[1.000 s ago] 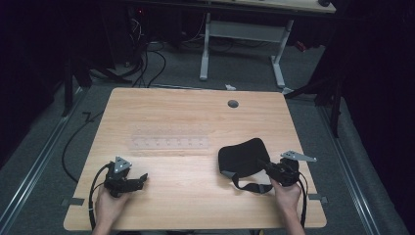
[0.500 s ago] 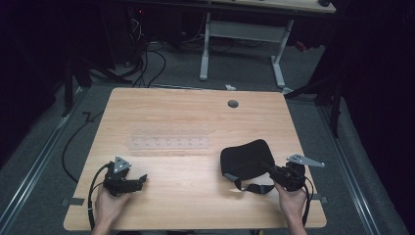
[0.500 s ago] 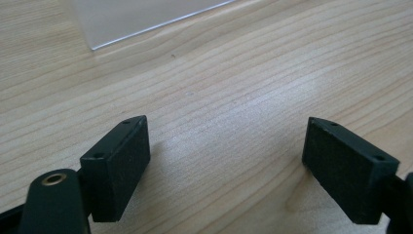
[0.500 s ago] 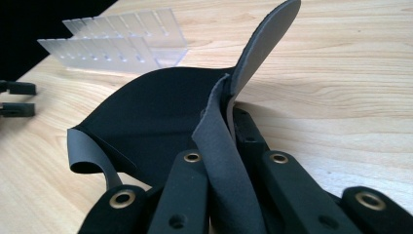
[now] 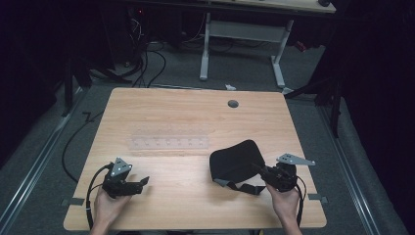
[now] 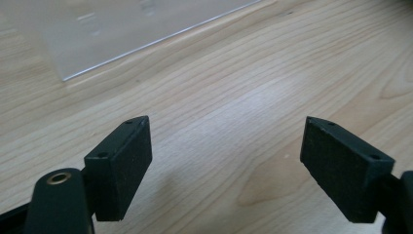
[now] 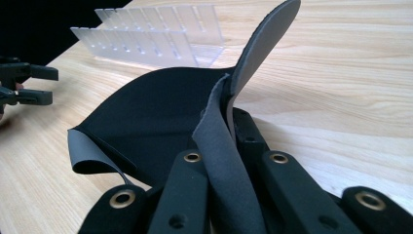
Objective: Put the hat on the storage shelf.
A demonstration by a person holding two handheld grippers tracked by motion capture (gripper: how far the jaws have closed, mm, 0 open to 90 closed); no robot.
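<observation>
Item: black pad (image 5: 235,161), a soft, floppy foam-like sheet with a grey underside and a strap at its near edge. Location: right half of the table (image 5: 195,117), near the front edge, partly lifted and folded.

Right gripper (image 5: 259,171): jaws fully closed, pinching 1 edge of the pad. In the right gripper view the grey edge (image 7: 221,146) stands up between the closed jaws and 1 flap curls upward, while the far part of the sheet rests on the wood.

Left gripper (image 5: 142,181): jaws wide apart, nothing between them, low over bare wood at the front left, well apart from the pad.

Step in hand, as judged: lifting or folding the pad by its pinched edge. To do it well, keep the pinch deep on the edge, since the thin material could slide out. Raise it slowly so the limp sheet follows without twisting, and watch that the dangling strap does not catch. The free left gripper could steady the opposite edge.

Other items: clear rack (image 5: 169,143), a slotted plastic strip, mid-table, just beyond the pad and apart from it. It is the 1 obstacle, likely to be swept if the pad is dragged forward. Grommet hole (image 5: 233,104) at the far edge, out of the way.
</observation>
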